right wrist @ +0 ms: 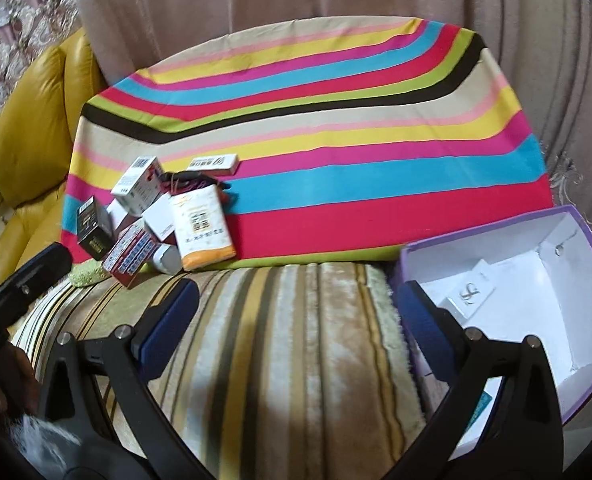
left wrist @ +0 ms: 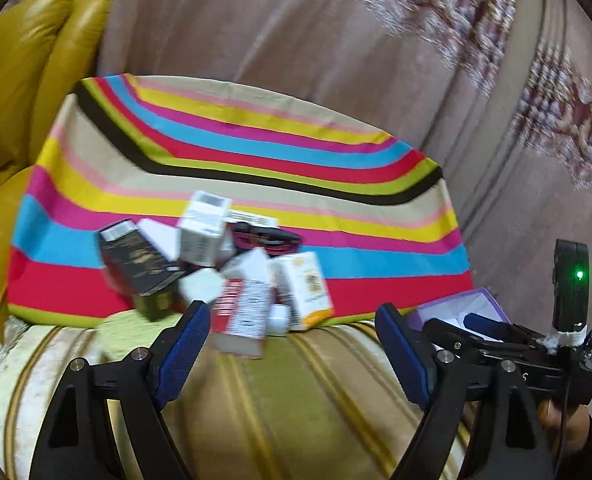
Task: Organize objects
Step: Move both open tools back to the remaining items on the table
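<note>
Just beyond the open left tongs, boxes lie heaped.

Glossy yellow leather sofa, smooth striped cloth, plush blanket

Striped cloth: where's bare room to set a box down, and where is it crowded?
The striped cloth is bare across its middle and right, from the pile of small boxes over to the purple box. The plush striped cover in front is also bare. Crowded: the cloth's near-left corner. The purple box holds one white box, with room around it.
</note>
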`<action>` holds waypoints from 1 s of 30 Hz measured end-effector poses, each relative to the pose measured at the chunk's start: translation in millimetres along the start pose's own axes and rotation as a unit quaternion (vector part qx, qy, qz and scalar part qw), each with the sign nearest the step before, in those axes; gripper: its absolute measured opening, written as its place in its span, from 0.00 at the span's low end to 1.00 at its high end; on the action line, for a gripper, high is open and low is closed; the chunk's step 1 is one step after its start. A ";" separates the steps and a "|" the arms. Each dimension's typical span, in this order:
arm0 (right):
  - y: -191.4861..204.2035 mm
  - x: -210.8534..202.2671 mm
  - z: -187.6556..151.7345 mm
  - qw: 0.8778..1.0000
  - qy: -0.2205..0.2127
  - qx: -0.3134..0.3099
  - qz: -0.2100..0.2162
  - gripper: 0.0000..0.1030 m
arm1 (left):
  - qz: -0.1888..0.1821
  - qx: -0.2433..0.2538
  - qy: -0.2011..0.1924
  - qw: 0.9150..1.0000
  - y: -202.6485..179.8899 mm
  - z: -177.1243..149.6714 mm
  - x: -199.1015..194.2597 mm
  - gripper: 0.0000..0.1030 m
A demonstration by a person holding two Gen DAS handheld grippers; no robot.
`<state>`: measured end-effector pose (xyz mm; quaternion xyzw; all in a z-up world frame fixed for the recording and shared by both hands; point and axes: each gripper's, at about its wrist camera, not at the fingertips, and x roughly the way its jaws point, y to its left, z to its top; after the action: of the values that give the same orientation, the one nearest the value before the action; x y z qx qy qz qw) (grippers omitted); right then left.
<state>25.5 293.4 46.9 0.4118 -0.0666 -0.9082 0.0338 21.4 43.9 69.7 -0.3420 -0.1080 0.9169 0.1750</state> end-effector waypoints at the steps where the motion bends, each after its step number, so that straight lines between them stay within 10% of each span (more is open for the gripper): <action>1: 4.5 3.3 0.9 1.000 0.004 -0.006 0.003 0.98 | 0.006 -0.004 -0.002 1.000 6.9 0.6 -1.2 0.83; 16: 54.7 52.0 20.3 0.997 0.048 -0.056 0.039 0.98 | 0.053 0.003 0.022 0.998 78.3 12.5 0.5 0.85; 30: 70.6 93.9 41.5 0.993 0.077 -0.073 0.043 0.98 | 0.040 0.150 0.071 0.985 82.9 42.6 35.9 1.00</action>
<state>-67.1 216.5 14.7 0.4735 -0.0148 -0.8740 0.1082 -52.7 -21.1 53.8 -0.3805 0.0574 0.9023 0.1943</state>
